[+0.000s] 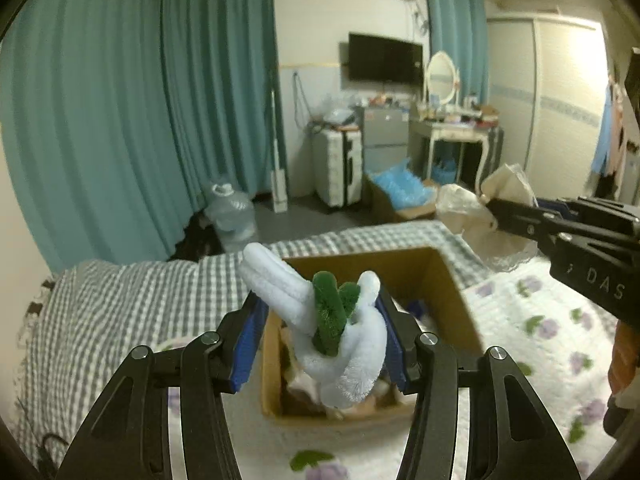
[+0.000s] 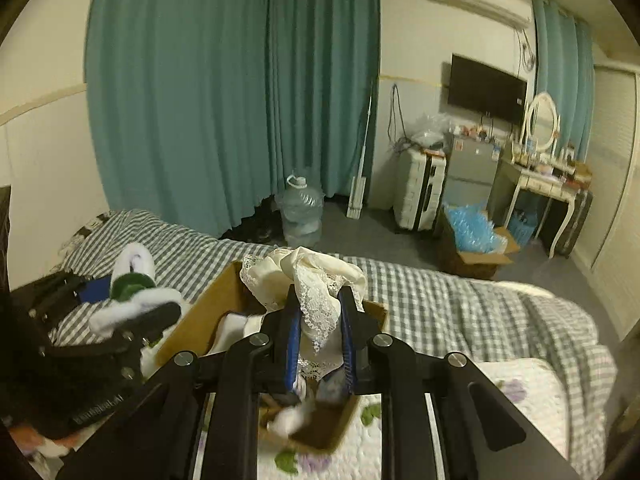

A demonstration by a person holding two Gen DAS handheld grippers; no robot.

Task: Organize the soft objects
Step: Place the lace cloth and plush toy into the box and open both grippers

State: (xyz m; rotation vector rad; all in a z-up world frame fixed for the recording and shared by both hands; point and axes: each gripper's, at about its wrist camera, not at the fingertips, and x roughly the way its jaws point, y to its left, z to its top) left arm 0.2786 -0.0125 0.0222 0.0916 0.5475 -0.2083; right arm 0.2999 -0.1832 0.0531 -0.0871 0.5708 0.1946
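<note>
My left gripper (image 1: 320,320) is shut on a white and green chenille-stem toy (image 1: 340,344) and holds it above an open cardboard box (image 1: 452,280) on the bed. The box holds several soft items. My right gripper (image 2: 319,312) is shut on a cream lace cloth (image 2: 316,276) and holds it over the same box (image 2: 208,300). The right gripper (image 1: 500,208) with its cloth (image 1: 504,200) also shows at the right of the left wrist view. The left gripper with the toy (image 2: 132,280) shows at the left of the right wrist view.
The box stands on a bed with a grey checked blanket (image 1: 132,300) and a floral quilt (image 1: 540,320). Beyond the bed are teal curtains (image 1: 120,100), a water jug (image 1: 232,212), a suitcase (image 1: 340,168), a box of blue items (image 1: 400,192) and a dressing table (image 1: 452,132).
</note>
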